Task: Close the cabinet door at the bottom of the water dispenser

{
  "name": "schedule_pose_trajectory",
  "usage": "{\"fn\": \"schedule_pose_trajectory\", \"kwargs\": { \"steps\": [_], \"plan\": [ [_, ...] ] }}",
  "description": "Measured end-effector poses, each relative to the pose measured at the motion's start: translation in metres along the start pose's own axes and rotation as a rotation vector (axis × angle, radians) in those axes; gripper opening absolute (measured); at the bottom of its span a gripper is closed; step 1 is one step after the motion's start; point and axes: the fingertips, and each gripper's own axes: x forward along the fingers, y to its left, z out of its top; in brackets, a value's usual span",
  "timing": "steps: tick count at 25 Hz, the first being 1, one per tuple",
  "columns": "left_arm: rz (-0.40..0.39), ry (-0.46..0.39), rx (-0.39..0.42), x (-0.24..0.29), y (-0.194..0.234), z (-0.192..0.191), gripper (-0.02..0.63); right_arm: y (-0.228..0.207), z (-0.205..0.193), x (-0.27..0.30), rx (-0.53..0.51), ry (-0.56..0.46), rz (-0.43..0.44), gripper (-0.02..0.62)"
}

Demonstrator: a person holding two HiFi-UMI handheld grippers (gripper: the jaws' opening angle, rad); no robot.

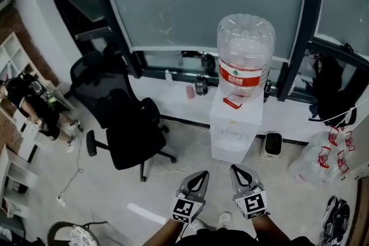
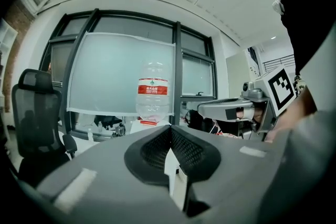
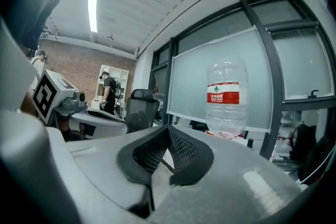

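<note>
- Two tools are held side by side, the left hand-held gripper (image 1: 204, 173) and the right hand-held gripper (image 1: 234, 168), each with jaws pressed together on nothing.
- A red label (image 1: 240, 76) with small white Chinese characters wraps the water bottle (image 1: 245, 43).
- Ahead of both, well apart, the water dispenser (image 1: 235, 118) stands by the window, with the cabinet door (image 1: 228, 150) at its bottom.

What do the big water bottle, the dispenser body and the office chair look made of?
Water bottle: clear ribbed plastic, see-through, with a red label.
Dispenser body: smooth white, probably plastic or painted metal.
Office chair: matte black, fabric or mesh; can't tell which.
</note>
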Motion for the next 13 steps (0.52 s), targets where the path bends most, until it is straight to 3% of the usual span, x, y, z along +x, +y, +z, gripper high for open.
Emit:
{"fn": "schedule_pose_trajectory", "kwargs": {
  "steps": [7, 13],
  "plan": [
    [0.012, -0.006, 0.002, -0.004, 0.005, 0.004, 0.018, 0.002, 0.013, -0.002, 0.028, -0.056, 0.005, 0.002],
    [0.010, -0.022, 0.004, -0.016, 0.004, 0.001, 0.018, 0.014, 0.004, -0.002, 0.006, -0.032, -0.008, 0.002]
  ]
}}
